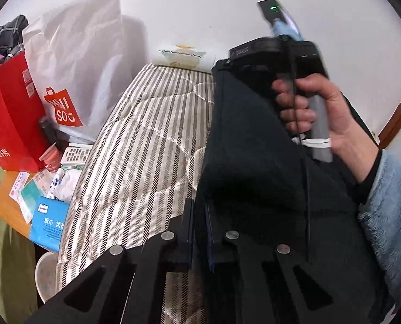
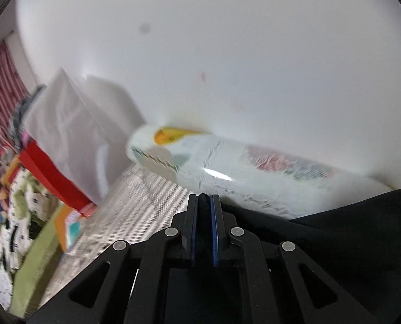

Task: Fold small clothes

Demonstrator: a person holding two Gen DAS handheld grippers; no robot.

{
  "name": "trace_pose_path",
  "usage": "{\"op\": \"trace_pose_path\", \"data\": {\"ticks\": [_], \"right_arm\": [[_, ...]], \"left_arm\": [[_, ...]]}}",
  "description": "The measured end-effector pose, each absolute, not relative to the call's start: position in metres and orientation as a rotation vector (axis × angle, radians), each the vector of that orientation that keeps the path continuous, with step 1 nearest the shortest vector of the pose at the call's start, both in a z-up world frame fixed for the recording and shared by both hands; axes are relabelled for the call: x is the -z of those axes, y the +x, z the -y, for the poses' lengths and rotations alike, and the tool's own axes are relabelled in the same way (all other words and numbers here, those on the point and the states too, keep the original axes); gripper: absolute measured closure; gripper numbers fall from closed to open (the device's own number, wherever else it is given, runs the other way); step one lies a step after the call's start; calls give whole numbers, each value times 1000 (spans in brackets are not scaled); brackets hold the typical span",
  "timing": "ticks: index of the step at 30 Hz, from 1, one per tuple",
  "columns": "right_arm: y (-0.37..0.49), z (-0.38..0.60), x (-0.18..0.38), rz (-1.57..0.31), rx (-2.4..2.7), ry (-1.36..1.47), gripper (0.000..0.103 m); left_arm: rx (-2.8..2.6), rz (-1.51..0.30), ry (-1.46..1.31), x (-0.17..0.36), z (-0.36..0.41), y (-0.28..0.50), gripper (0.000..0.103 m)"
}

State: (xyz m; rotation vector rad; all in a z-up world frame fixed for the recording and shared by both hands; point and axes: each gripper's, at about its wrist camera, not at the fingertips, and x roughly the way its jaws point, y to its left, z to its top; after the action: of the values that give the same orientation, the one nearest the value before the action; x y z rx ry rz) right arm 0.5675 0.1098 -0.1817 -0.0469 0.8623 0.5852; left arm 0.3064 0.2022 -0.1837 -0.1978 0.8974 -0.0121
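Garment point(image 1: 254, 162) long axis runs away along mattress point(image 1: 146, 140).

Your left hand-held gripper point(image 1: 199, 221) has matte black angular linkage arms with round silver rivets and dark blue pads inside the fingers. The right hand-held gripper point(image 2: 204, 202) looks the same. Behind it, your sleeve point(image 1: 389, 210) is fluffy light blue over a black cuff.

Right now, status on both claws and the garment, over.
Left claw shut on dark garment. Right claw shut on it too. Garment held above striped mattress. Nothing blocking.
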Motion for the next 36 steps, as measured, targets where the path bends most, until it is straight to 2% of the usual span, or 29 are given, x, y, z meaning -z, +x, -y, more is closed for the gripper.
{"op": "trace_pose_path", "data": {"ticks": [3,5,7,10,11,16,20,24,29,34,36], "right_arm": [[565,-114,187,-865,-563,-83,90],[560,-108,179,-860,-568,-86,83],[550,-99,167,-844,-558,-104,65],[525,-71,147,-783,-498,-132,53],[516,-57,142,-777,-473,-137,52],[460,41,133,-809,-318,-90,49],[411,145,127,-804,-110,-102,46],[361,239,147,-870,78,-98,46],[340,291,184,-989,137,-59,46],[296,299,154,-864,78,-22,46],[264,314,136,-799,94,-13,41]], "left_arm": [[8,-900,-173,188,-200,307,94],[4,-897,-162,188,-199,306,92],[10,-897,-173,187,-200,305,91],[-12,-895,-158,186,-200,303,76],[-12,-894,-154,185,-200,303,72],[-24,-859,-88,177,-188,297,65],[2,-844,-81,165,-178,293,50],[34,-832,-94,145,-157,280,46],[47,-838,-70,134,-129,258,43],[35,-829,-65,125,-107,233,43],[35,-831,-49,124,-96,225,43]]}}
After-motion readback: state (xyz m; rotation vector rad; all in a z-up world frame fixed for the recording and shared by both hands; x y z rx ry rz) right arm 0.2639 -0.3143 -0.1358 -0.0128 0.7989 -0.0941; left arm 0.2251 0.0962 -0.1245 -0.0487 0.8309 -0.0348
